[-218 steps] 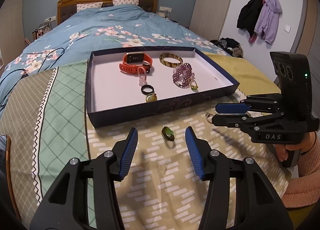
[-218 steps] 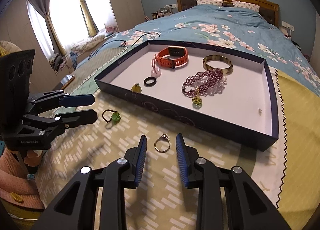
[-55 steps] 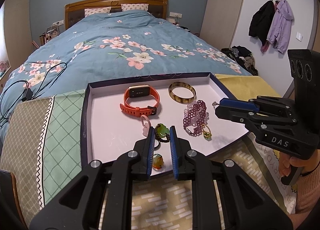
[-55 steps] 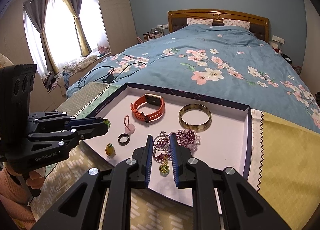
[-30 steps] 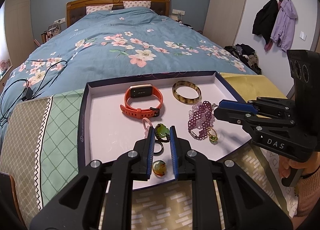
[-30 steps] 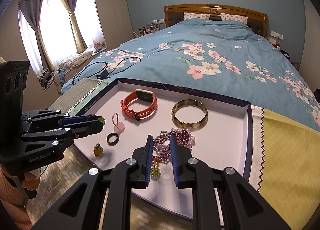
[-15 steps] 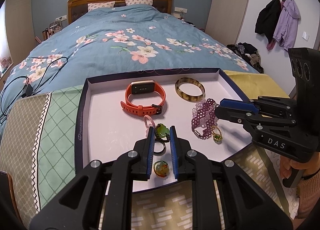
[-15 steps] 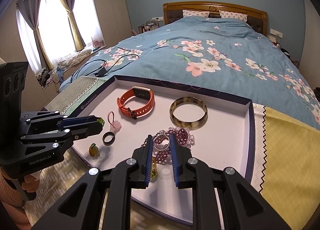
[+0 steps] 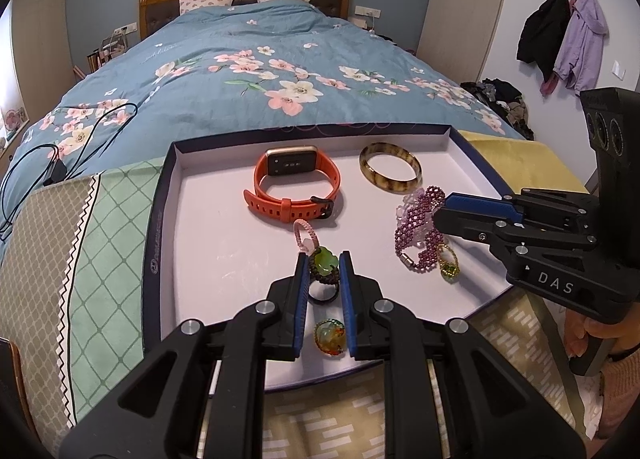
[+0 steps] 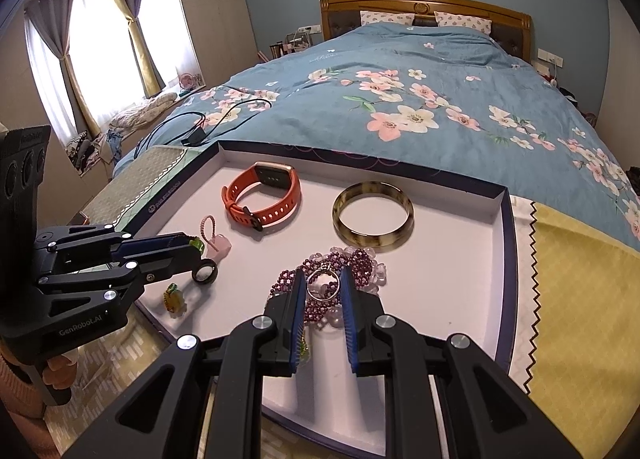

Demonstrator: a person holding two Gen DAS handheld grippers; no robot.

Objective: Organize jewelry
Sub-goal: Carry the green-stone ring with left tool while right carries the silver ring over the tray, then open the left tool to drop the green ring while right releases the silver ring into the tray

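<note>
left claw: the left claw is nearly closed, pinching a green stone ring on a dark braided cord band. It hangs over the near-left part of the shallow navy-walled tray with a white floor.
under it: a plain black ring, a small pink loop charm and a yellow-orange glass charm all sit close together. I'd shift a bit left onto bare white floor before letting go, so nothing gets stacked.
middle of tray: an orange-strap smartwatch and a brown-and-cream mottled bangle sit at the back, so nothing to dodge there.
right claw: the right claw is nearly shut too, clamping a thin silver ring with a small stone right above a purple beaded bracelet.
how I'd do it: move right onto clear floor, go low, open slowly so the ring doesn't roll or snag in the beads.
</note>
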